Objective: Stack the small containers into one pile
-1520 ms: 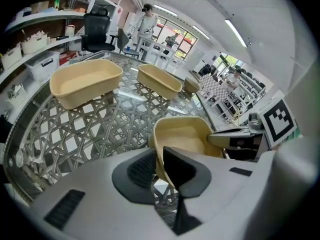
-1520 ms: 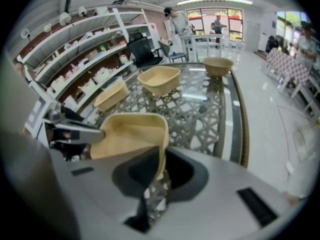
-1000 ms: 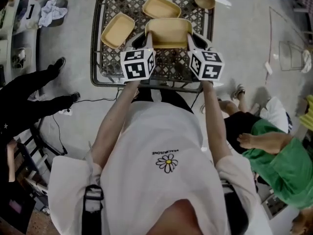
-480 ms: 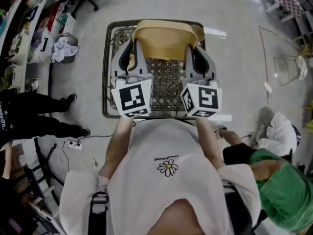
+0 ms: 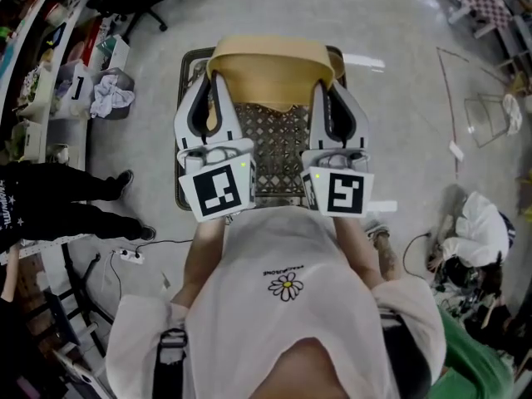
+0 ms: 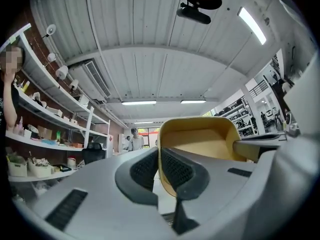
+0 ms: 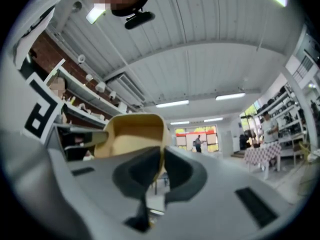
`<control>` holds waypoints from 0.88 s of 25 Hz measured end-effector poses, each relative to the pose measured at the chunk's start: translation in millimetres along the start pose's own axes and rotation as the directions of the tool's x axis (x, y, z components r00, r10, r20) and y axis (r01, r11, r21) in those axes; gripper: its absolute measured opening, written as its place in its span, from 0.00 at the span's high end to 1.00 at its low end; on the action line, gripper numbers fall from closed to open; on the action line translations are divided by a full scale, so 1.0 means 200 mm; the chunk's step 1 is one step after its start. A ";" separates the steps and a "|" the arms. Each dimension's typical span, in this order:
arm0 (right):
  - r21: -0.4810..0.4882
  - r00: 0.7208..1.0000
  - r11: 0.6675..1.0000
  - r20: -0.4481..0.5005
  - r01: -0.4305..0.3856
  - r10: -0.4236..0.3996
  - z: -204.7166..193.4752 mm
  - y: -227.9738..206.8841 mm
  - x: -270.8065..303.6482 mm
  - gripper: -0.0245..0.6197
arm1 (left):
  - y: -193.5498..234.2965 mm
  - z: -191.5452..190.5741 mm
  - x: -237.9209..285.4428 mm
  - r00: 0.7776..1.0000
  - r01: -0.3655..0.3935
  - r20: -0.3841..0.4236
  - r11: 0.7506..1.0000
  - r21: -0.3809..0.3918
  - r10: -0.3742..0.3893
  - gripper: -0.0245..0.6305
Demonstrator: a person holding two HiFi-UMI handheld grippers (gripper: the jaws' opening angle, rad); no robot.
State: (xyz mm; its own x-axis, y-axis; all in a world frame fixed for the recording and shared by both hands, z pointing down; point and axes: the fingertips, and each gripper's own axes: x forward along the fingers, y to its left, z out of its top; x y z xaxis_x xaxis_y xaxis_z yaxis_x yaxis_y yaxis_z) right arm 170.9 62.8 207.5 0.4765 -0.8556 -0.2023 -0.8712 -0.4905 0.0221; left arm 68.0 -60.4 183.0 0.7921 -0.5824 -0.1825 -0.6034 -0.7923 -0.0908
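A tan rectangular container (image 5: pixel 270 69) is held up in the air above the wire-mesh table (image 5: pixel 283 140), tilted toward the head camera. My left gripper (image 5: pixel 209 80) is shut on its left rim and my right gripper (image 5: pixel 329 83) is shut on its right rim. In the left gripper view the container (image 6: pixel 200 144) stands on edge with its rim pinched by the left gripper (image 6: pixel 159 166). In the right gripper view the container (image 7: pixel 132 134) is clamped the same way by the right gripper (image 7: pixel 162 164). The raised container hides the other small containers.
The table's dark frame (image 5: pixel 184 199) stands on a grey floor. A person in black trousers (image 5: pixel 50 198) stands at the left by shelves. Green clothing (image 5: pixel 486 364) and a white bag (image 5: pixel 486 223) lie at the right. A power strip (image 5: pixel 129 254) lies on the floor.
Both grippers have raised the tan container from the table up toward the head camera. It now covers the other containers that showed on the mesh a second ago.
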 end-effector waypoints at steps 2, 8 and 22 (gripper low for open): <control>-0.004 1.000 1.000 0.002 0.002 -0.002 0.00 0.00 0.00 0.89 | 0.00 0.01 0.00 1.000 0.003 0.000 1.000 0.003 -0.003 0.91; 0.051 0.999 0.999 -0.041 0.006 -0.004 -0.04 -0.01 0.03 0.89 | -0.01 -0.01 0.06 0.999 0.047 -0.028 0.996 0.077 -0.045 0.91; 0.377 0.812 0.890 -0.584 0.256 0.014 -0.94 -0.15 0.35 0.89 | -0.04 -0.86 0.55 0.825 0.266 -0.513 0.964 -0.016 -0.237 0.91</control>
State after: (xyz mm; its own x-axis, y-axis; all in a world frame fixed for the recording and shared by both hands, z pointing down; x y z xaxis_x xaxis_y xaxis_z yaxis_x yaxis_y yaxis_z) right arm 252.5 -13.3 376.6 0.4434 -0.7982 0.4078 -0.6983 -0.5929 -0.4011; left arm 176.0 -150.9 332.5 0.8435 -0.3865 0.3730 -0.3690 -0.9216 -0.1207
